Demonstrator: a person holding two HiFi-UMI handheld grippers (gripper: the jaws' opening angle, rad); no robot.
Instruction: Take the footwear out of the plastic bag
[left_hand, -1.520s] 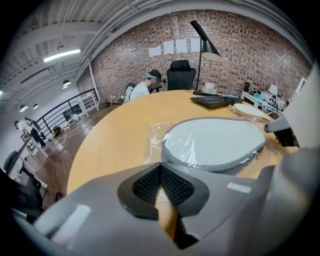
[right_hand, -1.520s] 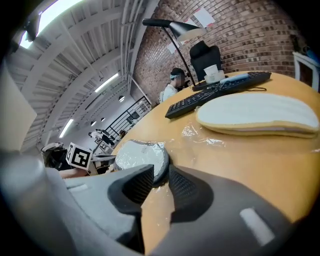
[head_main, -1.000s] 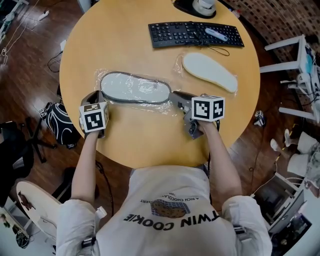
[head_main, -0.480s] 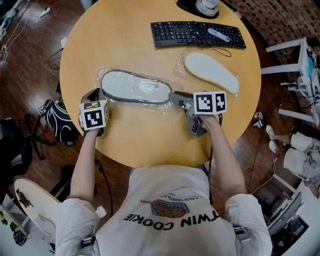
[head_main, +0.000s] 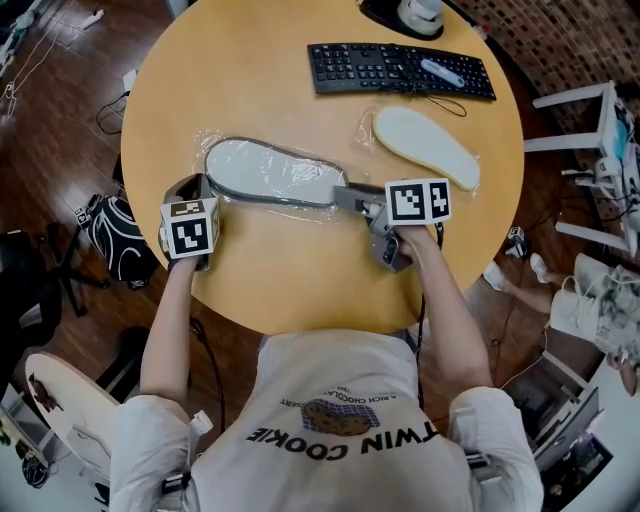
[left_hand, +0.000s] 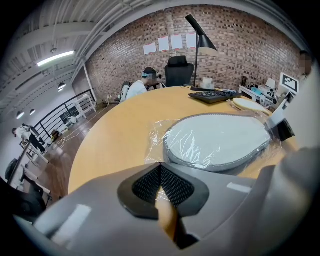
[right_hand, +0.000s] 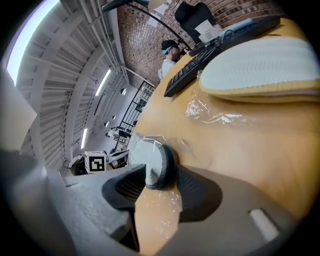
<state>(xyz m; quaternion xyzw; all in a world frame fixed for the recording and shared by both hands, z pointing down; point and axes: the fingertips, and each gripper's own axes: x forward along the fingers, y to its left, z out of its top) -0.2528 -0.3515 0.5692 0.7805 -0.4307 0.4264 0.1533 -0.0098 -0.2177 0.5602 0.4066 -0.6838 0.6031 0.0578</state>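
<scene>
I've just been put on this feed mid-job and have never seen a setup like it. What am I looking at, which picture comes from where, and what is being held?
There is no robot arm here. A person works with a hand-held gripper in each hand. The top-down picture comes from a camera on the person's head. The other two cameras ride on the grippers and look along their jaws.

On the round table lie a keyboard, a bare white slipper and a grey-rimmed slipper inside a clear plastic bag.

The left hand-held gripper looks shut on the bag's edge. The right hand-held gripper has the bagged slipper's end between its jaws. Those jaws are opening, so nothing is clamped there.
</scene>
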